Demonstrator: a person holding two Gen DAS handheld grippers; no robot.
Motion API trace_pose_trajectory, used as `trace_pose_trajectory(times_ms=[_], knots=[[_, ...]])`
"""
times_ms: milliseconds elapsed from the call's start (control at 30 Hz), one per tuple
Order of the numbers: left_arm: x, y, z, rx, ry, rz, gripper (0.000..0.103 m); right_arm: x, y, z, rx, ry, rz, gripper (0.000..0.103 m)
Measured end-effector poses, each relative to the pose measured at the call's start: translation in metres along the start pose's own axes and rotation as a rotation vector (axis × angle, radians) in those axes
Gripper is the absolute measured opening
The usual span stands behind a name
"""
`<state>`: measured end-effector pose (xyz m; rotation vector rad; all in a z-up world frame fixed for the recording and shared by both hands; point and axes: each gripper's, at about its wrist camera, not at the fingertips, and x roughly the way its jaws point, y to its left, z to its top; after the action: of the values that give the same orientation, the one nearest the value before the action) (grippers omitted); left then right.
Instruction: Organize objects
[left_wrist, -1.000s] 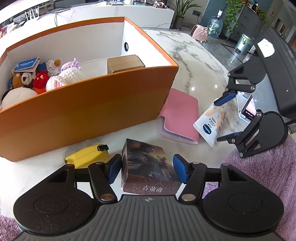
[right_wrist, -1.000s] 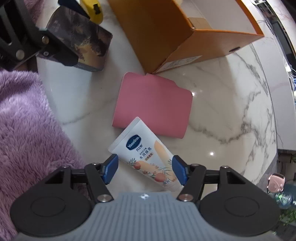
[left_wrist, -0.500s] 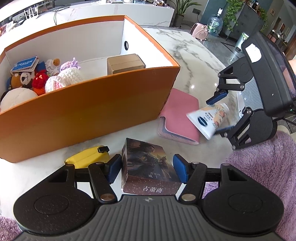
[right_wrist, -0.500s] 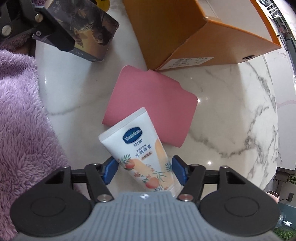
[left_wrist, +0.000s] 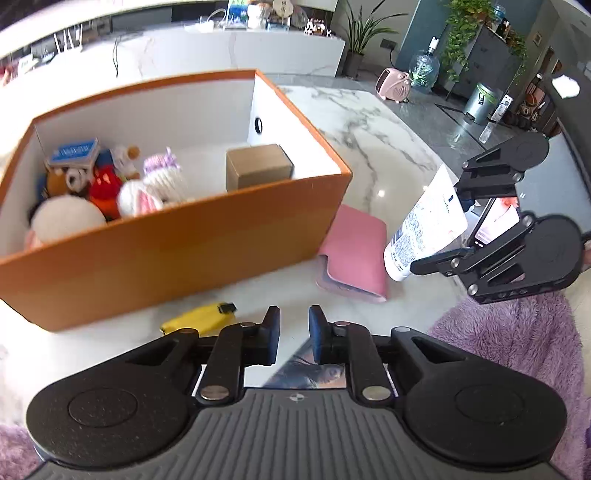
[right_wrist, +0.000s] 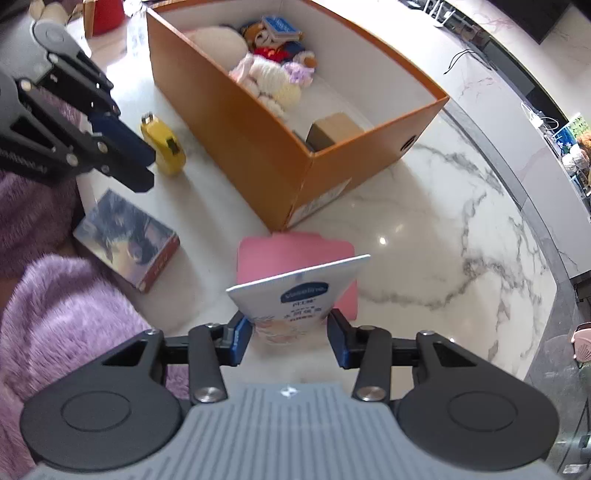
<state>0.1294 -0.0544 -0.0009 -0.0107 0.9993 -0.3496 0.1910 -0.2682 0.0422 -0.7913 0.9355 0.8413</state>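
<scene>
Lifted clear of the marble surface (right_wrist: 424, 236), the white lotion tube (right_wrist: 295, 299) is now clamped by the closing right jaws (right_wrist: 290, 341) for boxing, while the left jaws (left_wrist: 291, 334) are shut empty.

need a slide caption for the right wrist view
Right gripper closing on white lotion tube, lifted above pink wallet beside orange box.
</scene>
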Motion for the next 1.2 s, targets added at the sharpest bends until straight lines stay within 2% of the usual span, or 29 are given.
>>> trace_pose_trajectory(times_ms=[33,100,133,233,300,367,467,533,600,667,767,1100,1200], knots=[[-0.001,0.0,0.0,0.007,0.002,0.003,0.02,-0.006,0.016,0.01,0.022,-0.016,0.001,0.046],[-0.003,0.0,-0.004,0.04,0.019,-0.012,0.022,-0.014,0.019,0.021,0.076,-0.036,0.008,0.046],[-0.004,0.0,-0.006,0.064,0.025,-0.016,0.025,-0.017,0.019,0.023,0.107,-0.043,0.017,0.046],[-0.007,-0.004,-0.017,0.143,0.028,-0.012,0.052,-0.016,0.033,0.025,0.212,-0.073,0.068,0.046],[-0.005,-0.008,-0.024,0.221,0.046,-0.033,0.058,-0.011,0.045,0.022,0.281,-0.079,0.094,0.046],[0.002,-0.013,-0.03,0.304,0.076,-0.064,0.068,-0.008,0.056,0.018,0.324,-0.087,0.085,0.046],[0.012,-0.021,-0.037,0.431,0.1,-0.067,0.073,0.006,0.063,0.013,0.414,-0.103,0.066,0.046],[0.02,-0.025,-0.038,0.483,0.12,-0.064,0.074,0.016,0.063,0.007,0.493,-0.113,0.072,0.047],[0.027,-0.026,-0.039,0.501,0.145,-0.083,0.074,0.025,0.063,0.001,0.561,-0.126,0.102,0.047],[0.034,-0.027,-0.039,0.51,0.161,-0.093,0.074,0.034,0.066,-0.001,0.588,-0.129,0.096,0.047],[0.044,-0.029,-0.041,0.506,0.173,-0.086,0.074,0.043,0.073,0.0,0.563,-0.111,0.047,0.047],[0.057,-0.04,-0.048,0.478,0.156,-0.036,0.071,0.043,0.084,0.0,0.498,-0.121,0.025,0.05],[0.057,-0.04,-0.05,0.439,0.146,-0.014,0.071,0.038,0.089,0.002,0.492,-0.13,-0.012,0.056]])
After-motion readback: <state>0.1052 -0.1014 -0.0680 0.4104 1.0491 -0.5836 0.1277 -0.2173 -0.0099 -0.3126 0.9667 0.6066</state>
